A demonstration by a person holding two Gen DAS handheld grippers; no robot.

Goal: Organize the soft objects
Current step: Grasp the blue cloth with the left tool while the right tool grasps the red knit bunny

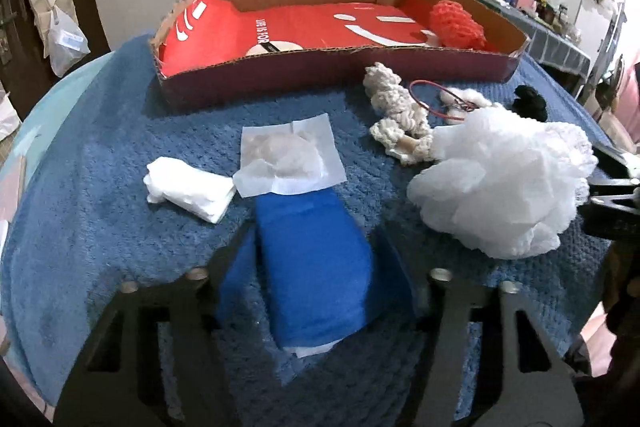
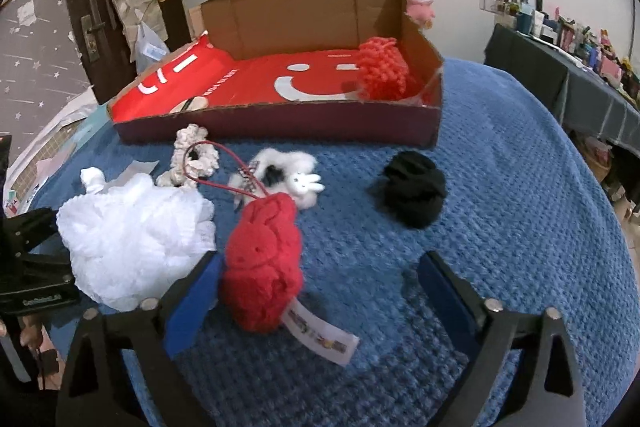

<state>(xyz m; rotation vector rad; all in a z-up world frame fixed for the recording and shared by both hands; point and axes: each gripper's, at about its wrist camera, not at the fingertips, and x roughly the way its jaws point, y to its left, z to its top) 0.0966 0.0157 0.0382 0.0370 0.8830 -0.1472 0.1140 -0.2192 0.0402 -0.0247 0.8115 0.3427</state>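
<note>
straddling a folded blue cloth (image 1: 316,267), the left gripper (image 1: 316,263) pinched it; the right gripper (image 2: 320,279) gaped around a red knitted toy (image 2: 262,263), its pads not visibly pressing.

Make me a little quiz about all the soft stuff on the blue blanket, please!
1. True or false: the red knitted ball lies inside the cardboard box.
2. Which thing sits between the left gripper fingers? A) folded blue cloth B) fluffy white mesh sponge C) black fabric bundle
3. Fill in: the right gripper surrounds a red knitted ____ with a paper tag.

Key: 1 true; 2 A; 3 toy.
</note>
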